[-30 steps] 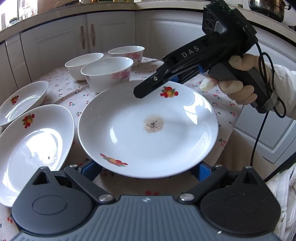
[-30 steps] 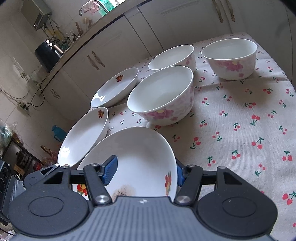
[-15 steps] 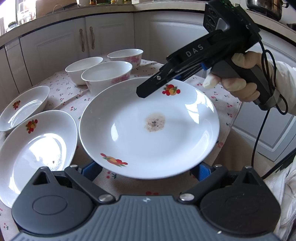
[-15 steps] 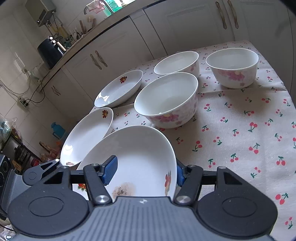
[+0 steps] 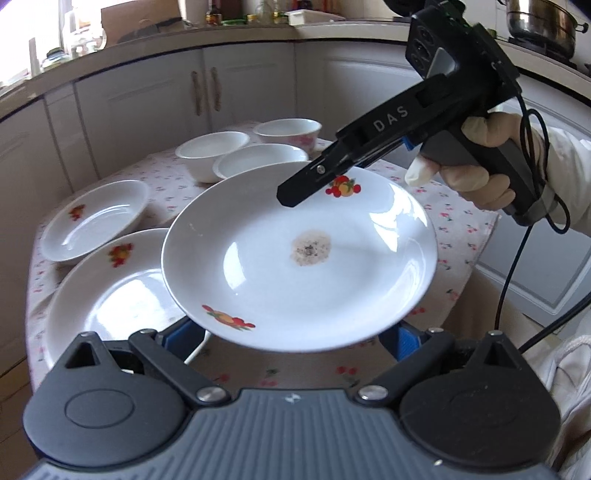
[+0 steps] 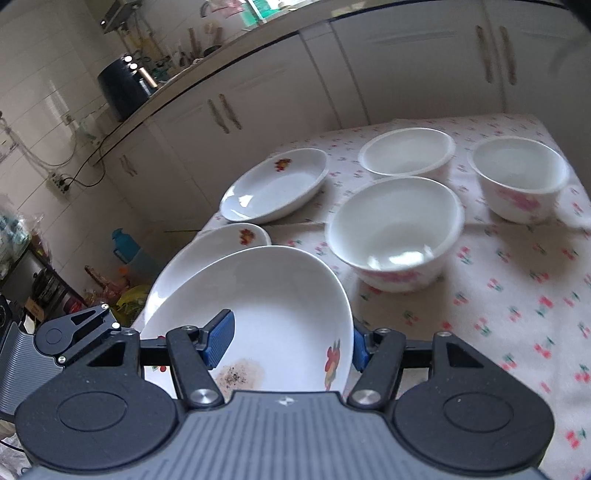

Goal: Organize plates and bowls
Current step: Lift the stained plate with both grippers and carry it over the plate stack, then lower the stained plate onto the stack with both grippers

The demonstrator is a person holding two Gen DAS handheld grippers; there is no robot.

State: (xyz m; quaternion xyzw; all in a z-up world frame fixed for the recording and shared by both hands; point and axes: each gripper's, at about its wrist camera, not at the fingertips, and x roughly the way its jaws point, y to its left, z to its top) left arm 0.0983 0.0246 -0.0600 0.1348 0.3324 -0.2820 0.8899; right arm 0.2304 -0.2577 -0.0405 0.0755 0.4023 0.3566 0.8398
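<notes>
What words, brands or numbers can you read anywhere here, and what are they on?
"DAS": white letters on the black arm of the right gripper, seen from the left wrist camera.
Nothing else is readable; the plates and bowls carry only fruit and flower pictures, and the bottles on the counter are too small and blurred.

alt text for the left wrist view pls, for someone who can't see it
A white plate with fruit prints and a brown stain at its centre is held above a cherry-print tablecloth, the right tool clamped on its far rim. Two more plates sit left on the table, three bowls behind, white cabinets beyond.
</notes>
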